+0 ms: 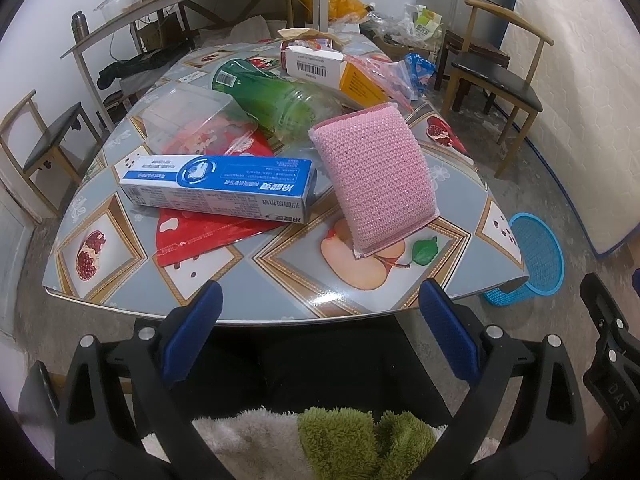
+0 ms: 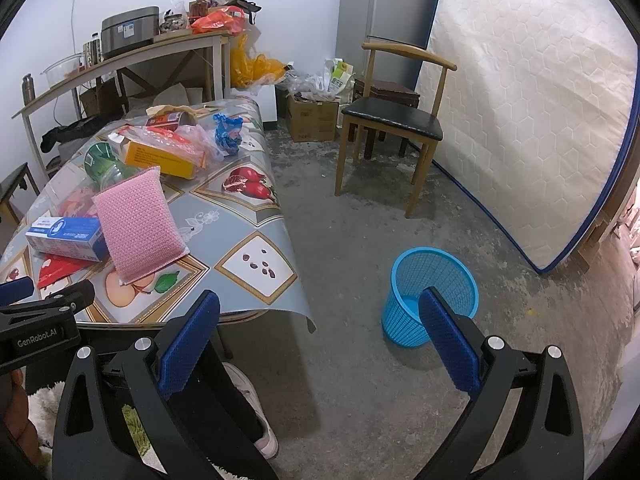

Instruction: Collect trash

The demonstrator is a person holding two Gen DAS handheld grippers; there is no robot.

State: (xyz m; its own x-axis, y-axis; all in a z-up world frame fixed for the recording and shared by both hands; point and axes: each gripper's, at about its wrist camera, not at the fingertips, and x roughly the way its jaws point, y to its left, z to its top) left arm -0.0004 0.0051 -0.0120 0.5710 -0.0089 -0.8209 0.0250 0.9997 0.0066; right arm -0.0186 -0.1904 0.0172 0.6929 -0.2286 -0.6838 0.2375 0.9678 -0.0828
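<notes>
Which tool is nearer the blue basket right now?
Right. The right tool hangs open over the floor just short of the blue basket; the left tool faces the table, basket off to its right.

Bare floor [image 2: 360,216] surrounds the blue basket [image 2: 430,296]; clutter crowds the table [image 1: 280,300] beyond its near edge.

Both grippers, the left gripper [image 1: 320,312] and the right gripper [image 2: 320,324], have black plastic frames with silver screws and blue ribbed pads on the fingers [image 2: 188,344]. One frame bears white "GenRobot.AI" lettering. The person wears dark trousers [image 1: 328,364], a fluffy white-and-green garment [image 1: 320,440] and a pale shoe [image 2: 256,412].
</notes>
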